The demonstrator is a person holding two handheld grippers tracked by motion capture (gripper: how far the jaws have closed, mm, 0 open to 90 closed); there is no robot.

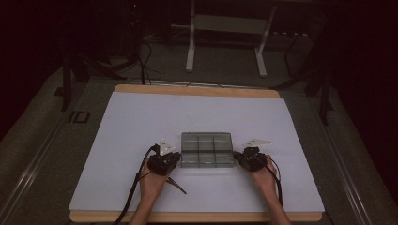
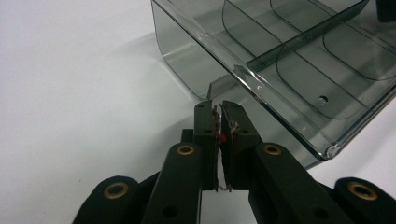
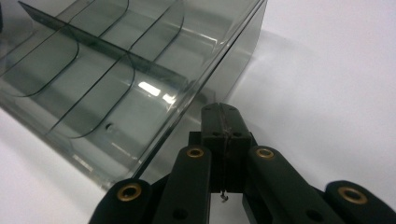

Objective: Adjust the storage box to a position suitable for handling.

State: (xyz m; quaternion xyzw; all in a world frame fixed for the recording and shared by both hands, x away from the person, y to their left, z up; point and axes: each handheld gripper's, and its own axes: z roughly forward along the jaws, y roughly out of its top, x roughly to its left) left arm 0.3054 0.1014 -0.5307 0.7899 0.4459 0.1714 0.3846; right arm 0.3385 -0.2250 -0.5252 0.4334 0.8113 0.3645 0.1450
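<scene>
A smoky clear plastic box [image 1: 207, 149] with several compartments sits at the middle of the white mat [image 1: 141, 122]; its compartments look empty. My left gripper [image 1: 177, 158] is at the box's left end. In the left gripper view its jaws [image 2: 218, 106] stand a thin slit apart, with the tips right at a small tab on the box wall [image 2: 187, 65]. My right gripper [image 1: 237, 157] is at the box's right end. In the right gripper view it [image 3: 220, 108] is shut, pads together, tips against the lower edge of the box [image 3: 116, 93].
The mat lies on a wooden table [image 1: 197, 90] with bare mat all round the box. A thin dark strip [image 1: 178, 186] lies by the left hand. Cables trail back from both grippers. A white stand [image 1: 190, 51] and dark legs are on the floor beyond.
</scene>
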